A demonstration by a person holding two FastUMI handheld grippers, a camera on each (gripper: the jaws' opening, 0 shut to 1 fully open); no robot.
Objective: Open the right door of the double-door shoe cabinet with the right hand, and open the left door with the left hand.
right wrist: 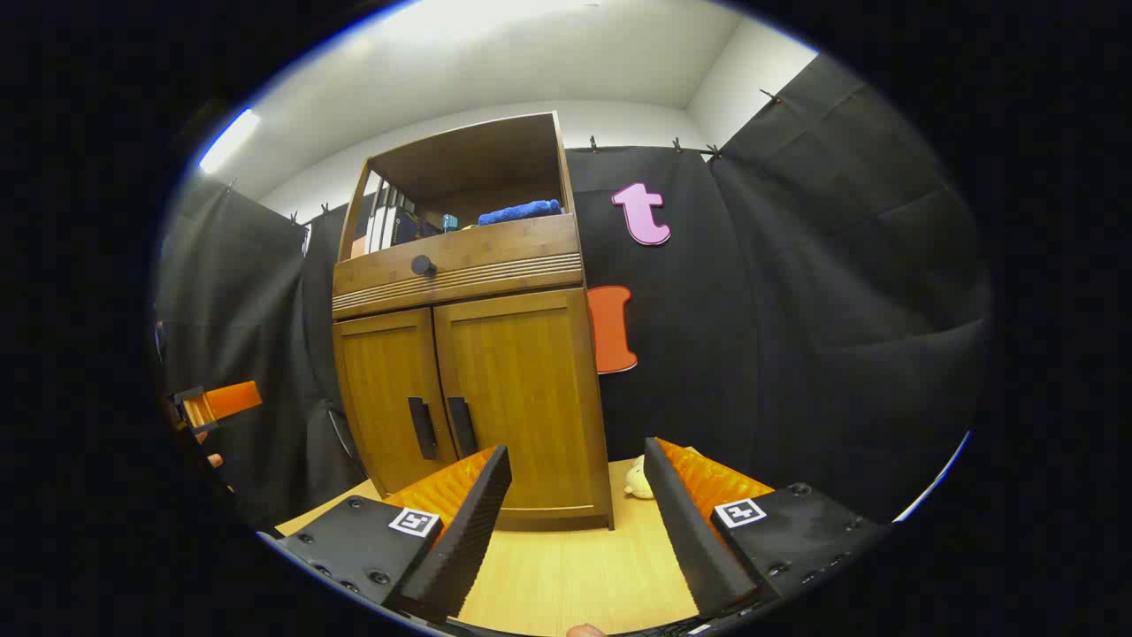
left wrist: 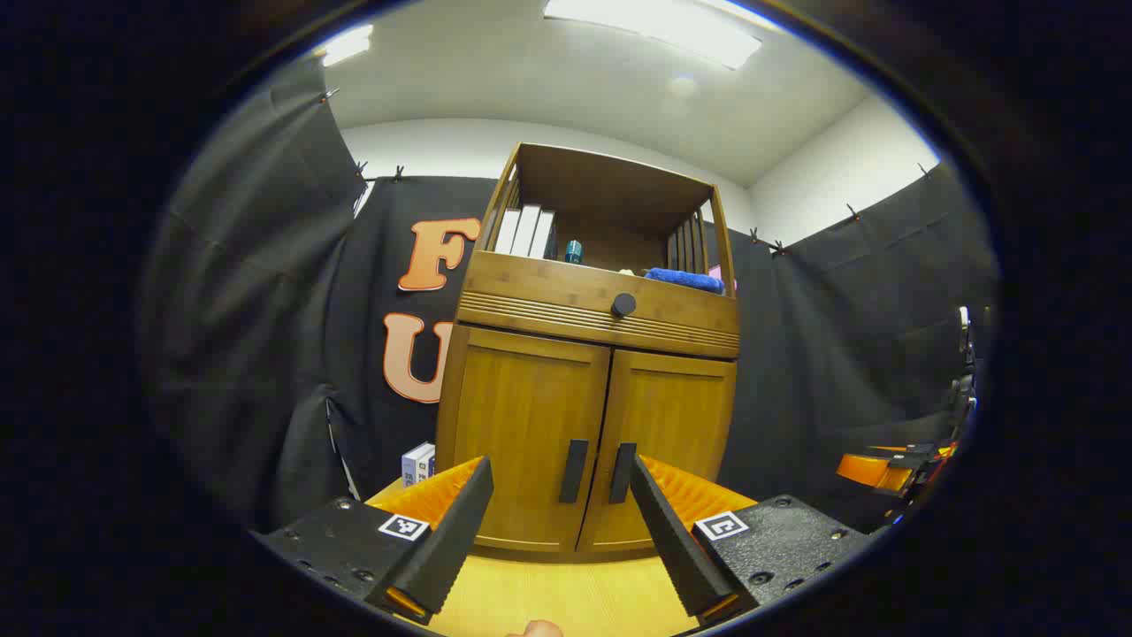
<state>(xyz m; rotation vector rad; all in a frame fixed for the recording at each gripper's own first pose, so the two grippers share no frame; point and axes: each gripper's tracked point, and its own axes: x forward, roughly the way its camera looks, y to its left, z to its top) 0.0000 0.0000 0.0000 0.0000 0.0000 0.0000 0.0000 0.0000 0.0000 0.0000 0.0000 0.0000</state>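
Observation:
A wooden shoe cabinet (left wrist: 591,416) stands on a light wood table, both doors shut. The left door (left wrist: 522,425) and right door (left wrist: 676,416) each carry a dark vertical handle, the left handle (left wrist: 573,471) and the right handle (left wrist: 622,472), at the middle seam. My left gripper (left wrist: 559,482) is open, a short way in front of the doors, its fingers framing the two handles. In the right gripper view the cabinet (right wrist: 469,372) sits left of centre, with the right door (right wrist: 517,389) and its handle (right wrist: 461,426). My right gripper (right wrist: 577,469) is open, off the cabinet's right front corner.
Above the doors is a drawer with a round knob (left wrist: 623,304), and an open shelf holding white books (left wrist: 523,232) and a blue cloth (left wrist: 685,280). A small pale toy (right wrist: 635,479) lies by the cabinet's right side. A white box (left wrist: 416,464) stands at its left.

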